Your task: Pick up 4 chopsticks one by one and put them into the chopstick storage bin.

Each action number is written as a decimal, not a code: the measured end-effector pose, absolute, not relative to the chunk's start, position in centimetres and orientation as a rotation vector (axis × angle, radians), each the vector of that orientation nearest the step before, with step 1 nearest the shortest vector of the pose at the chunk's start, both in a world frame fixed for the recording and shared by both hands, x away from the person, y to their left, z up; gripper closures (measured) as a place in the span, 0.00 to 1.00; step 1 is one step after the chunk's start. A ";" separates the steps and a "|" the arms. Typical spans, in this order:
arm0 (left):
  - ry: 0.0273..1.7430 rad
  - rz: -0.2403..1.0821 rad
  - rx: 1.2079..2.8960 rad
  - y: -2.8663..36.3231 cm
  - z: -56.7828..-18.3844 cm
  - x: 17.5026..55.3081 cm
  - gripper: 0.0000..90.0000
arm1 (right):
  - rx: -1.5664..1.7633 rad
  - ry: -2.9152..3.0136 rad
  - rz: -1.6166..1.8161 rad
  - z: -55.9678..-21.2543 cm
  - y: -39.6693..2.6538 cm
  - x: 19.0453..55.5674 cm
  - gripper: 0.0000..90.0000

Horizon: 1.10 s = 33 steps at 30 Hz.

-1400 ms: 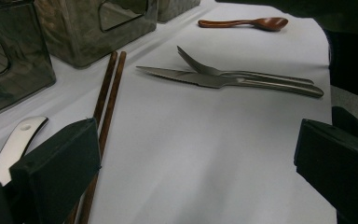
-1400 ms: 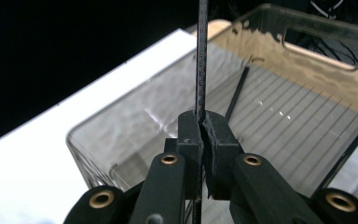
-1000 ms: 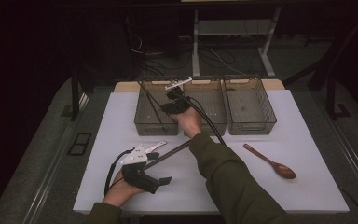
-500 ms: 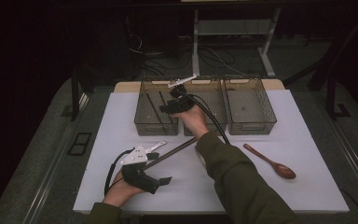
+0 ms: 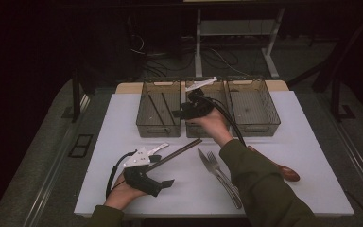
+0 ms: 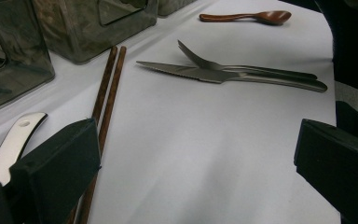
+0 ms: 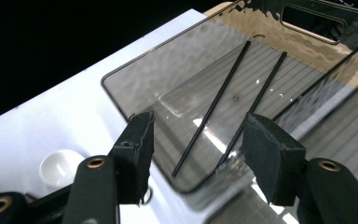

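Note:
Two black chopsticks (image 5: 158,109) (image 7: 214,102) lie slantwise inside the left clear bin (image 5: 158,130) (image 7: 140,70). My right gripper (image 5: 182,112) (image 7: 200,128) hovers at that bin's right side, above the chopsticks. It is open with nothing between its jaws, which have just been opening. My left gripper (image 5: 163,172) (image 6: 196,144) rests open on the white table near the front left. A pair of brown chopsticks (image 5: 177,152) (image 6: 107,88) lies just beside its left jaw.
A knife (image 6: 186,72) and fork (image 6: 242,69) lie together on the white mat (image 5: 113,142), right of the brown chopsticks. A wooden spoon (image 5: 283,170) (image 6: 251,17) lies farther right. The middle bin (image 5: 203,132) and right bin (image 5: 255,127) stand along the back edge.
The right gripper's jaws have opened, and that hand has drawn back toward me and a little right from over the left bin. The left hand has stayed still.

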<state>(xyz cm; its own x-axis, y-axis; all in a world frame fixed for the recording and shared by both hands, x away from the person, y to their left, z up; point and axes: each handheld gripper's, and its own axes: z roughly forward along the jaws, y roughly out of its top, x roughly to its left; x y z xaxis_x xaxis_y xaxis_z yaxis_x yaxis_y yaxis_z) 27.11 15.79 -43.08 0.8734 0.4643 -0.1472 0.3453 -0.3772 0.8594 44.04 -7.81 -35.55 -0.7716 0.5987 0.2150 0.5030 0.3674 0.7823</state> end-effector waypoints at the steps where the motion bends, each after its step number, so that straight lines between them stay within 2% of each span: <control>1: 0.590 0.145 2.000 15.8 -43.1 27.1 0.00 | 1.008 2.512 1.379 -35.5 -8.2 43.8 0.47; 16: 0.602 0.137 2.008 15.7 -43.2 27.1 0.00 | 0.960 2.494 1.462 -35.1 -14.6 40.4 0.41; 25: 0.605 0.140 2.012 15.7 -43.3 27.1 0.00 | 0.966 2.473 1.478 -36.2 -18.6 38.1 0.39; 33: 0.612 0.143 2.008 16.0 -43.3 27.2 0.00 | 0.993 2.427 1.483 -37.5 -22.0 35.4 0.33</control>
<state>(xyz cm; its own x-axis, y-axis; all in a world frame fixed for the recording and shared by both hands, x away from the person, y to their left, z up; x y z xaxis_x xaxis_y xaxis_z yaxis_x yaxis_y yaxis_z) 27.16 15.96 -43.28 0.8652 0.4776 -0.1526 0.3602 -0.3804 0.8518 35.38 -21.95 -37.46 -0.7753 0.5924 0.2189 0.4651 0.3012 0.8324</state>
